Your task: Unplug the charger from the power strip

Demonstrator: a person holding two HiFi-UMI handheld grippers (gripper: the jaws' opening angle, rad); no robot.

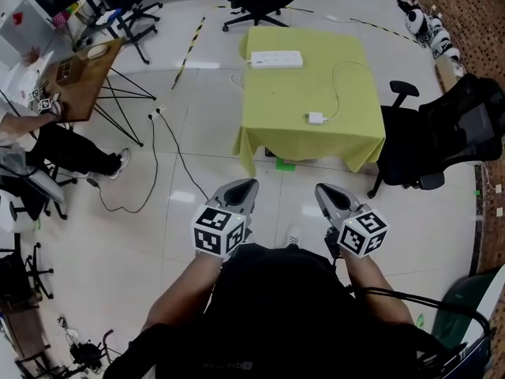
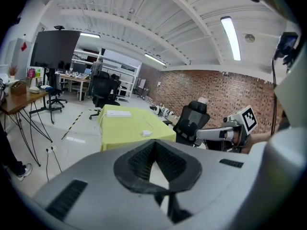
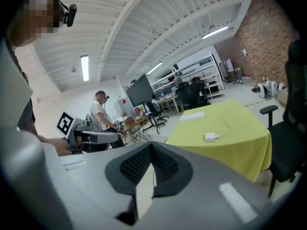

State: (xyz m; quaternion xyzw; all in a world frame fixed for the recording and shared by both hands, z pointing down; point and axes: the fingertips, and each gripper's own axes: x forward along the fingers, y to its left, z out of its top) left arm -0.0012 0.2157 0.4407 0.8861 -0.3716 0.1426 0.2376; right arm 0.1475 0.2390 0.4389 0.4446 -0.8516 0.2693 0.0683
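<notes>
The left hand-held gripper point(image 1: 245, 186) and right hand-held gripper point(image 1: 323, 189) were closed and empty. The white charger point(image 1: 316, 118) lay on the yellow surface point(image 1: 292, 101), far from them. It looked light and hard, so its body seemed the best place to grab.

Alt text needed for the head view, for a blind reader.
A person holds the left claw and right claw, both shut and empty, short of a yellow-green table bearing a white power strip and a white charger.
</notes>
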